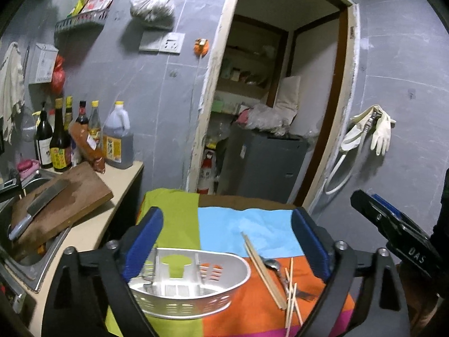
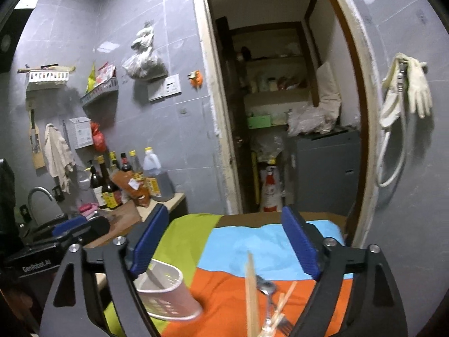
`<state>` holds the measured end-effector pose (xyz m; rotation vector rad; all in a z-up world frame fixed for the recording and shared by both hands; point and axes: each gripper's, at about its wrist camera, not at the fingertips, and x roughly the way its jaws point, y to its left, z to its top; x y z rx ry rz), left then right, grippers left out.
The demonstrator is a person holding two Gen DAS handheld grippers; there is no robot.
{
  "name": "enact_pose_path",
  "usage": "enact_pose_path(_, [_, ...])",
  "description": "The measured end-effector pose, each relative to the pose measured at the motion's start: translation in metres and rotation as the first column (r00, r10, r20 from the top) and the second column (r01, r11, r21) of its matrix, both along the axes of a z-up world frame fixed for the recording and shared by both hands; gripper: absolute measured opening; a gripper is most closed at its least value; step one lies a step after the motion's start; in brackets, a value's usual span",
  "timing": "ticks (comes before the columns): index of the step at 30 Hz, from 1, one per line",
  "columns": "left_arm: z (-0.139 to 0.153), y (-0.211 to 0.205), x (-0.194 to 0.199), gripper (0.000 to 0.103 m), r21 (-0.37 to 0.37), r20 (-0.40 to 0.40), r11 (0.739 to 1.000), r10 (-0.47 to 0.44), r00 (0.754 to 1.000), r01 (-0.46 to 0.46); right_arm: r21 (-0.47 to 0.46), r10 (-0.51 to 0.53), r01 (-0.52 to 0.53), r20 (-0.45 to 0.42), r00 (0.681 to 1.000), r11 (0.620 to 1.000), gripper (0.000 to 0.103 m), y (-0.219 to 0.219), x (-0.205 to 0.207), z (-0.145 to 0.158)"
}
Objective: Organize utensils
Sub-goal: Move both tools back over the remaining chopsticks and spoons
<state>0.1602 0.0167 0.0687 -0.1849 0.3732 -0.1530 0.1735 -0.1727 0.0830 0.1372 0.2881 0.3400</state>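
The bench (image 1: 224,219), draped in a striped cloth of green, blue and orange, carried everything the task needed. On its green and orange bands sat the white slotted caddy (image 1: 193,283), empty as far as could be seen. It looked like thin plastic: light, stiff, liable to skid on the cloth if nudged, so it was best steadied by its rim.

Just right of the caddy, on the orange band, lay the loose utensils in a crossed heap. The chopsticks (image 1: 263,272) were pale wood, light and rigid, and probably easiest pinched at mid-length, several at once. Beneath them lay a metal spoon (image 1: 272,264) and a fork (image 2: 284,324), heavier and slicker; a grip on the flat handle rather than the bowl or tines seemed wiser, since smooth steel could slip between pads.

The left claw (image 1: 227,241) hung above the caddy and heap, its blue pads spread wide with nothing between them. The right claw (image 2: 227,245) was likewise released and empty, hovering over the chopsticks.
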Motion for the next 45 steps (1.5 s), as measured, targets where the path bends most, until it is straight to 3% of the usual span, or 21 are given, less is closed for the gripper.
enact_pose_path(5, [-0.005,-0.023,-0.002,0.093,0.01,-0.008,1.0,-0.009,1.0,0.009,-0.008,-0.053,0.053,0.007,0.999,0.999,0.103,-0.029,-0.013,-0.006])
enact_pose_path(18, [-0.052,-0.074,0.003,0.093,0.084,-0.131,0.993,-0.07,0.989,0.081,-0.052,-0.142,0.136,-0.122,0.982,0.989,0.103,-0.086,-0.01,-0.049])
enact_pose_path(28, [-0.096,-0.112,0.016,0.093,0.128,-0.244,0.985,-0.085,0.966,0.118,-0.125,-0.12,0.09,-0.26,0.958,0.988,0.103,-0.11,0.012,-0.099])
enact_pose_path(30, [-0.104,-0.117,0.022,0.093,0.142,-0.27,0.983,-0.076,0.96,0.118,-0.134,-0.106,0.07,-0.288,0.952,0.989,0.102,-0.113,0.016,-0.11])
enact_pose_path(36, [-0.13,-0.13,0.039,0.092,0.169,-0.33,0.978,-0.059,0.942,0.12,-0.136,-0.069,0.019,-0.371,0.926,0.99,0.084,-0.121,0.026,-0.138])
enact_pose_path(39, [-0.142,-0.134,0.047,0.082,0.169,-0.355,0.977,-0.061,0.933,0.128,-0.116,-0.054,0.007,-0.406,0.912,0.993,0.076,-0.124,0.031,-0.149])
enact_pose_path(41, [-0.15,-0.137,0.053,0.069,0.173,-0.377,0.976,-0.058,0.924,0.132,-0.11,-0.044,-0.002,-0.419,0.907,0.994,0.073,-0.125,0.036,-0.154])
enact_pose_path(45, [-0.164,-0.139,0.07,0.053,0.17,-0.419,0.978,-0.042,0.907,0.124,-0.107,-0.011,-0.039,-0.425,0.905,0.993,0.065,-0.124,0.051,-0.157])
